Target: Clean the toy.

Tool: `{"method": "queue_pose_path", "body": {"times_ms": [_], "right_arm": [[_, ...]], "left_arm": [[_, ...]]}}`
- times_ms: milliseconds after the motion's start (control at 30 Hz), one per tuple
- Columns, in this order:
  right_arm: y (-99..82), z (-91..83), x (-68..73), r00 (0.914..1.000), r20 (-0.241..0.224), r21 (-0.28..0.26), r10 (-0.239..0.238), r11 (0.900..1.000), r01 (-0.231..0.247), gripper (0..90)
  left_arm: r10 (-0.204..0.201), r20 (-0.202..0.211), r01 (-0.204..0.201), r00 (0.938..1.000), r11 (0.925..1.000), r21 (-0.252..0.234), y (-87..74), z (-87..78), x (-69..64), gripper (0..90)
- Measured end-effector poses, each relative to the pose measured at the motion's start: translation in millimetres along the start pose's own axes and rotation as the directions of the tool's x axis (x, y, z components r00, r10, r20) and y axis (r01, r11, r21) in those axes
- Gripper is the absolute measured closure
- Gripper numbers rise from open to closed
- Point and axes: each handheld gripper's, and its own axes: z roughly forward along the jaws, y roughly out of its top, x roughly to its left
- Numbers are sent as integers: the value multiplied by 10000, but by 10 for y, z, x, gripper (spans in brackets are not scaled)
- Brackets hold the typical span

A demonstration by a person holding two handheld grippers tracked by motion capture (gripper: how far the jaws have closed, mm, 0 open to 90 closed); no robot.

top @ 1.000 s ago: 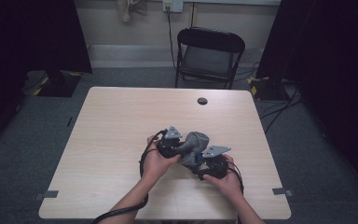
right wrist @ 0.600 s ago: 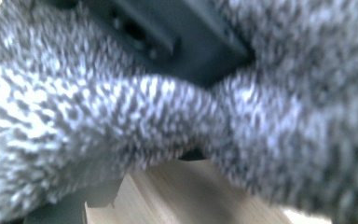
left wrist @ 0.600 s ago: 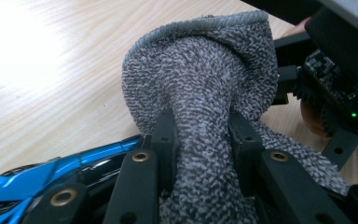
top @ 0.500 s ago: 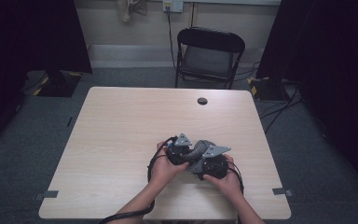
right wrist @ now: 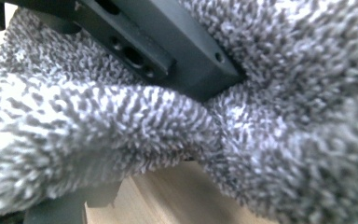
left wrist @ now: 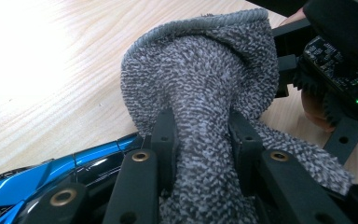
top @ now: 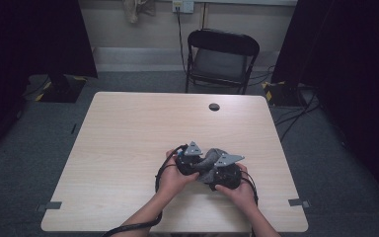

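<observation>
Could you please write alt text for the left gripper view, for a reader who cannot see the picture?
Two black jaws of the left gripper squeeze a bunched grey terry cloth above a light wooden table. Part of the right gripper, black with a small green light, sits at the right edge against the cloth.

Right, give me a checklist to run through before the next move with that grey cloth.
1. Left gripper clamped on the grey cloth: ok, both jaws press a bunched part of it.
2. Right gripper gripping the cloth: cannot tell, terry hides its jaws in the right gripper view.
3. Cloth bunched between the two grippers: ok, seen from the high view.
4. Free table space to spread it out: ok.
5. Small black disc out of the way: ok, near the far edge.
6. Cables not snagged in the cloth: cannot tell.
</observation>
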Motion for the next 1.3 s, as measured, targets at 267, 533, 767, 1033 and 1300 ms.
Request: {"method": "queue_pose_path", "body": {"times_ms": [267, 533, 767, 1033, 1300], "right_arm": [[0, 0, -1, 10000, 6, -5, -2, 10000, 2, 256], [0, 0, 0, 10000, 3, -1, 4, 10000, -4, 256], [0, 0, 0, 10000, 3, -5, -2, 10000, 2, 256], [0, 0, 0, 10000, 11, -2, 0, 10000, 0, 256], [0, 0, 0, 10000, 5, 0, -5, 10000, 5, 256]], "left_arm": [[106, -152, -104, 9998, 9999, 110, 18, -16, 44, 688], [80, -364, -75, 9993, 9999, 119, 22, -59, 120, 688], [-45, -663, 50, 9978, 10000, 74, 20, -102, 208, 687], [-180, -955, 190, 9953, 9998, 101, 2, -146, 318, 686], [-520, -1189, 522, 9915, 9986, -14, -34, -187, 428, 684]]}}
